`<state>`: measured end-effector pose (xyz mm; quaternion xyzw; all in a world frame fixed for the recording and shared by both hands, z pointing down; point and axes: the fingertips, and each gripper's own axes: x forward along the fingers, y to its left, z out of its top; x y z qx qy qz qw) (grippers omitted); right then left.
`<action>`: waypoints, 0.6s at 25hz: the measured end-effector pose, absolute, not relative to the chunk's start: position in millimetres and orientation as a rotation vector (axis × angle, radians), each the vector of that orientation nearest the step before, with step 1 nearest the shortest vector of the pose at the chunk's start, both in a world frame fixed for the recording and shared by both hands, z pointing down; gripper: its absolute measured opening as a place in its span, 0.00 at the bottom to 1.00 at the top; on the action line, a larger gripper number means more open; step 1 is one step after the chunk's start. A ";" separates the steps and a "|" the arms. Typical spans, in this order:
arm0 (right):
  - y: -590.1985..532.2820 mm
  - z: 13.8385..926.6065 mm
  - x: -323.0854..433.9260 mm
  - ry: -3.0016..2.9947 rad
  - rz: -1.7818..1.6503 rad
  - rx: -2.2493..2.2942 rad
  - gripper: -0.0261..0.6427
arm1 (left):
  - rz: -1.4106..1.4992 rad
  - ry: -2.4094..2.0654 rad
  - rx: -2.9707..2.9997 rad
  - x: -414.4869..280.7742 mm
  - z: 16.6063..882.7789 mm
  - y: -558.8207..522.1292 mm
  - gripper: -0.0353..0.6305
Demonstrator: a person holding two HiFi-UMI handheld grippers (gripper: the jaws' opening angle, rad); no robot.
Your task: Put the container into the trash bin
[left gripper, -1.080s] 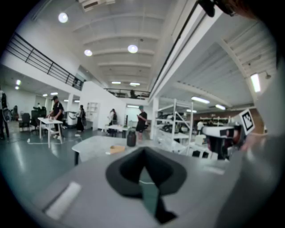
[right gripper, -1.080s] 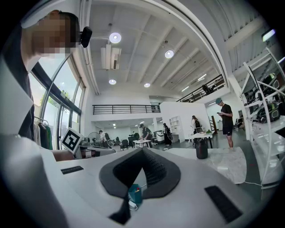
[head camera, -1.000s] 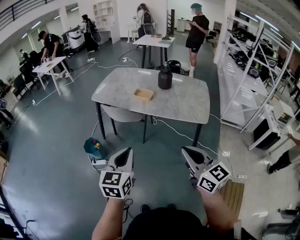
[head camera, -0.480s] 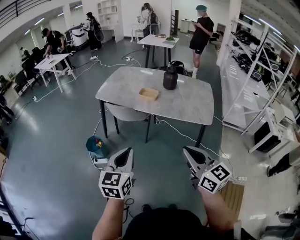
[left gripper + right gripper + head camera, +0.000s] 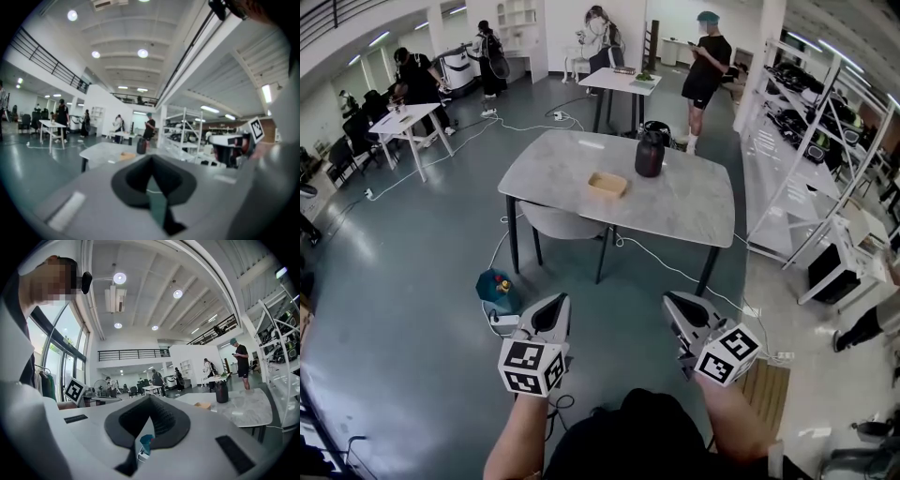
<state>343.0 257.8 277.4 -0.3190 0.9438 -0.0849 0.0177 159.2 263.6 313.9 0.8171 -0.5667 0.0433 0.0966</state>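
Locate left gripper [image 5: 553,302] at near left, jaws pressed fully together with nothing between them. Locate right gripper [image 5: 674,302] at near right, level with the first, jaws likewise closed and empty. Note both held over bare floor [image 5: 412,244], well apart from the table [image 5: 694,211]. Find teal trash bin [image 5: 494,290] on the floor just far-left of the left gripper, near the table's left leg, beside a white power strip [image 5: 505,321]. Find container [image 5: 607,184], a shallow tan tray, resting upright near the middle of the tabletop, well apart from both grippers and the bin. See dark jug [image 5: 649,153] standing farther and right of it. See chair [image 5: 555,225] tucked beneath, metal shelving [image 5: 802,141] along the right, people [image 5: 706,56] standing at the far end.
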 end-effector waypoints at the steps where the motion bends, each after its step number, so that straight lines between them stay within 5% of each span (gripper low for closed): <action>1: 256.0 278.6 339.7 2.935 -0.267 -0.988 0.03 | 0.130 -1.673 2.420 157.2 315.1 262.0 0.06; 15: 149.1 290.8 307.5 2.949 -0.283 -0.937 0.03 | 0.193 -1.696 2.419 134.0 320.7 165.7 0.06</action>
